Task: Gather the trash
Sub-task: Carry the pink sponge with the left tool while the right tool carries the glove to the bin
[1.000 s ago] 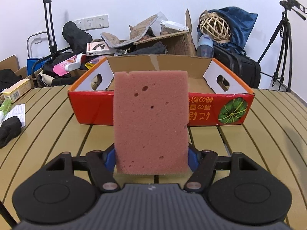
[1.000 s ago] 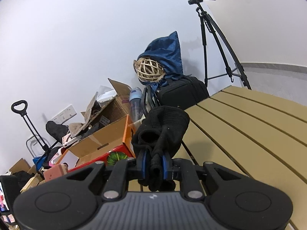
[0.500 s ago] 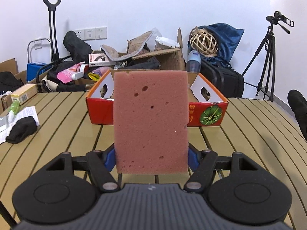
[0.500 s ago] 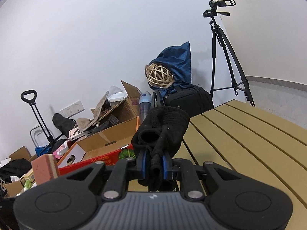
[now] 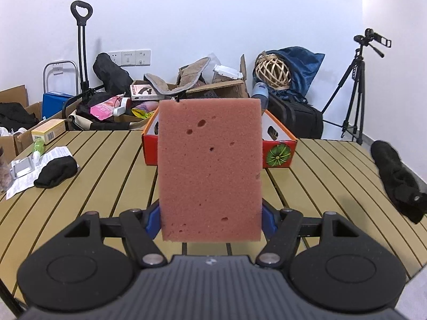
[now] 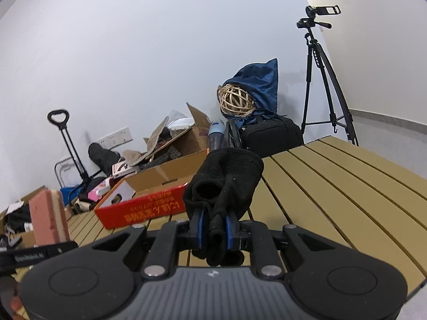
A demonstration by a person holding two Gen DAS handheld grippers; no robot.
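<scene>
1. A slatted table (image 5: 106, 176) fills the lower frame under a white wall; clutter lines the far edge.
2. The left tool (image 5: 210, 213) is clamped on a pink sponge (image 5: 209, 170), upright at centre and off the table, likely to carry.
3. The right tool (image 6: 214, 225) pinches a black glove (image 6: 226, 184) at centre.
4. The red box (image 5: 280, 152), centre, probably takes both.

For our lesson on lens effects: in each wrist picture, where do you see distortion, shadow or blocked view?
Left wrist view: fisheye bends the table slats outward, the sponge blocks the middle of the red box, and the light is even and sharp. Right wrist view: the horizon tilts, the corners go dark, and the black glove hides the table behind it.
</scene>
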